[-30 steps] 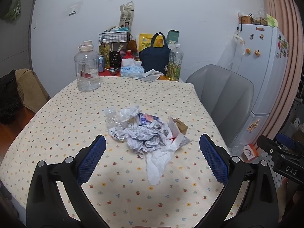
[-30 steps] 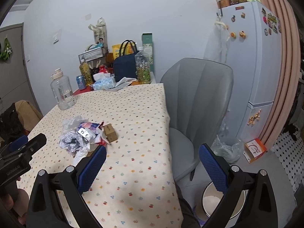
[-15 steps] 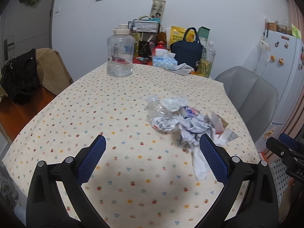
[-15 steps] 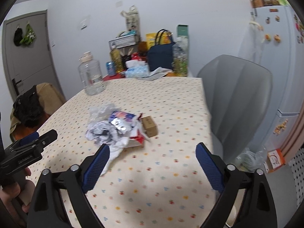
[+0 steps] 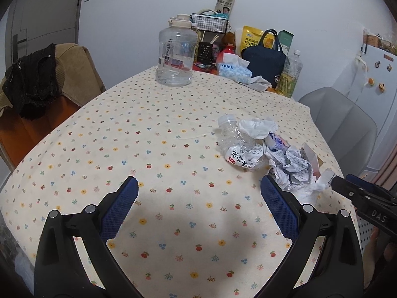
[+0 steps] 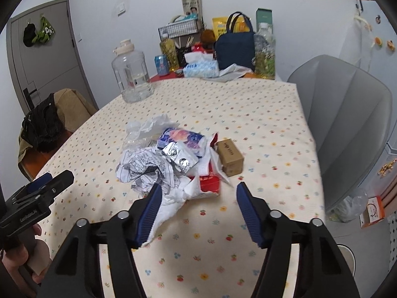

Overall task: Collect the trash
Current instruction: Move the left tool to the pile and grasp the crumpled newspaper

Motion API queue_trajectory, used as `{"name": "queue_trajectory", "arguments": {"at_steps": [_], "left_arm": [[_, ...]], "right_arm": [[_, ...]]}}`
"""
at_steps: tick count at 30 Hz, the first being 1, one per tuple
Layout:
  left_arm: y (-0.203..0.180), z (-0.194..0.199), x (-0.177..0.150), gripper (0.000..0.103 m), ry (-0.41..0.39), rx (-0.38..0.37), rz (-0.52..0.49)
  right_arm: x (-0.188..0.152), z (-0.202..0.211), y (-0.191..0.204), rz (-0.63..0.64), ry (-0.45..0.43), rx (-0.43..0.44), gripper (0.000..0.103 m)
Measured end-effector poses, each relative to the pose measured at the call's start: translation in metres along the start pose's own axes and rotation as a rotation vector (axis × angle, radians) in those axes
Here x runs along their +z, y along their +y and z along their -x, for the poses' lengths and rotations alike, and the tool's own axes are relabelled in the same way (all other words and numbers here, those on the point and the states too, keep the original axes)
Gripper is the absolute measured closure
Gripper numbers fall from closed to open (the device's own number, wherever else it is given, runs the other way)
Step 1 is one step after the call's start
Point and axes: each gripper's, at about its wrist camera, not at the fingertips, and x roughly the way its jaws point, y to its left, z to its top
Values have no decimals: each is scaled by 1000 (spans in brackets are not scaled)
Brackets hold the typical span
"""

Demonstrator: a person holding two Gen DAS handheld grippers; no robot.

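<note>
Trash pile (image 6: 173,164) is seen on the surface (image 5: 124,136), toward its edge nearest the grey chair (image 6: 347,129). Landmark: crumpled printed paper (image 6: 146,171). Right wrist view only: foil wrapper (image 6: 180,156) lying on top of the paper, blue-and-pink packet (image 6: 183,139) just behind it, brown carton (image 6: 229,157) on the chair side, red pack (image 6: 209,185) and a white tissue (image 6: 173,203) in front. Left wrist view only: crushed clear bottle (image 5: 238,146) shown plainly beside the paper, label up, cap end pointing away; in the right view it is largely hidden behind the pile. Right gripper (image 6: 197,211): jaws have just been closing and are now about half open, with the tissue's front edge and the red pack between them; the left pad is overlapped by the tissue, but pressing contact is not shown, so nothing is held. Left gripper (image 5: 198,208): jaws wide apart, nothing between them but bare cloth; the paper is just past its right pad. Each gripper is caught at the edge of the other's view, with a hand (image 6: 17,260) shown only in the right one. Large clear jug (image 5: 175,54) stands well behind the paper, near the far clutter.
</note>
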Motion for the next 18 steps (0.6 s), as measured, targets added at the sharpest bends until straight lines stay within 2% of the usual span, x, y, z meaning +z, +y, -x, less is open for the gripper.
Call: {"name": "queue_trajectory", "arguments": {"at_steps": [3,5,7,18], "left_arm": [[-3,-4,0,5,2,-7,-2],[-5,-7,0,5,4,-18,-1],[-8,-9,0,5,8,-28,0],[-47,-22,5,5,8,-96,-58]], "right_arm": [[0,-10,1,2,19,5,55],[0,-16,2,10,33,5,73],[1,-19,2,16,42,10,80],[1,8,-1,22,-14,52,82]]}}
